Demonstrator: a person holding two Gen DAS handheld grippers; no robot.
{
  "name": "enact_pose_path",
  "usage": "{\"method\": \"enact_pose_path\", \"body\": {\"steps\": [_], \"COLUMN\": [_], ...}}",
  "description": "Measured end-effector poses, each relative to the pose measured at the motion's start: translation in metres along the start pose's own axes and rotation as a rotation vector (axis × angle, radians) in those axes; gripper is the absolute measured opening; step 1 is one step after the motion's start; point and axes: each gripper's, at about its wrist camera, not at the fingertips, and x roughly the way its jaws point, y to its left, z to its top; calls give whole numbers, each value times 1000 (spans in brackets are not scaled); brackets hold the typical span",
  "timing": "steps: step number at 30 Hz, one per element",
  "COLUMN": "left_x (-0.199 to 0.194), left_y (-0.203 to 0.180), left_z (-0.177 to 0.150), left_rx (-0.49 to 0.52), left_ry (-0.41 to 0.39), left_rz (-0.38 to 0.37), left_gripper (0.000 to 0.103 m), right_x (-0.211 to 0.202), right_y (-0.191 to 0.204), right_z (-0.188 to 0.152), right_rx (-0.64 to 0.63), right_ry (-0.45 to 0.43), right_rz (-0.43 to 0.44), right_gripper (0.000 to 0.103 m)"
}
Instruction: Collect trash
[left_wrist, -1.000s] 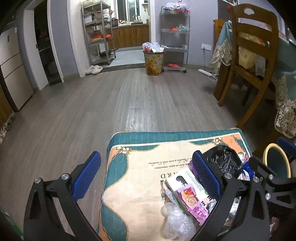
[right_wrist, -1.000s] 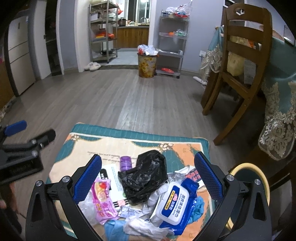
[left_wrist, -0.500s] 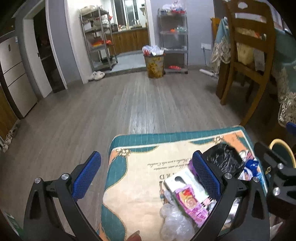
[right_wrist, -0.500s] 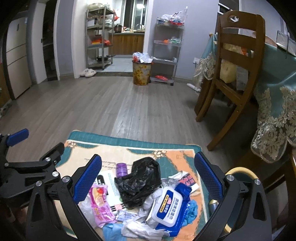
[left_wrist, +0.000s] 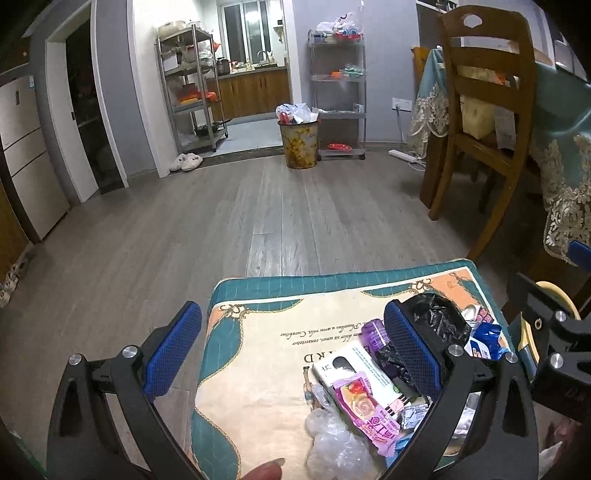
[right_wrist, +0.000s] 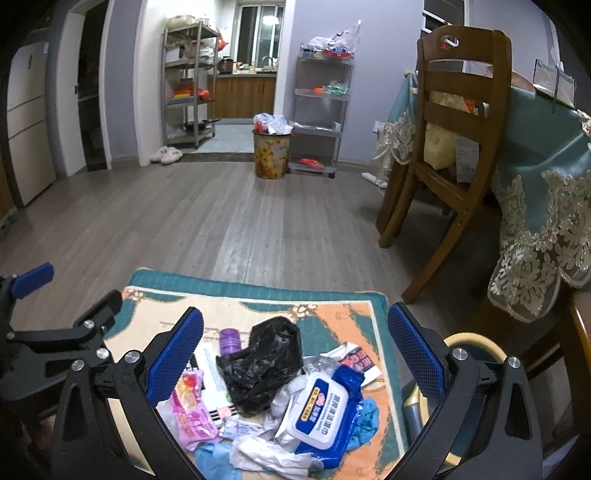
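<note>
A heap of trash lies on a teal and cream mat (left_wrist: 266, 354) (right_wrist: 332, 306) on the floor: a crumpled black plastic bag (right_wrist: 264, 363) (left_wrist: 437, 319), a blue and white wet-wipes pack (right_wrist: 323, 411), a pink snack wrapper (right_wrist: 190, 410) (left_wrist: 369, 413), a purple cap (right_wrist: 229, 340), a white box (left_wrist: 354, 373), clear plastic (left_wrist: 332, 443) and white tissue (right_wrist: 269, 452). My right gripper (right_wrist: 295, 354) hangs open above the heap. My left gripper (left_wrist: 295, 350) is open over the mat's left half, its right finger beside the trash. Neither holds anything.
A yellow-rimmed bin (right_wrist: 469, 341) stands right of the mat. A wooden chair (right_wrist: 450, 147) and a table with a teal lace cloth (right_wrist: 543, 177) are at the right. A full waste basket (right_wrist: 270, 149) and metal shelves (right_wrist: 319, 107) stand far back across the wooden floor.
Both grippers have lifted and tilted up a little, so the mat and trash sit lower in view. The jaws have stayed open and the trash has not moved.
</note>
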Motion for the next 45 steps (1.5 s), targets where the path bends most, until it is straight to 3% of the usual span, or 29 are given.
{"method": "enact_pose_path", "body": {"steps": [12, 17, 21, 45], "left_x": [-1, 3, 6, 7], "left_y": [11, 13, 13, 9], "left_z": [1, 2, 2, 0], "left_rx": [-45, -60, -57, -36], "left_ry": [-23, 7, 40, 44], "left_rz": [0, -3, 8, 4], "left_gripper": [97, 97, 97, 97], "right_x": [3, 4, 6, 4], "right_y": [6, 6, 5, 5], "right_z": [-4, -4, -5, -4], "right_rx": [-12, -9, -4, -16], "right_ry": [18, 21, 30, 24], "right_rz": [3, 3, 3, 1], "right_gripper": [99, 99, 99, 99]}}
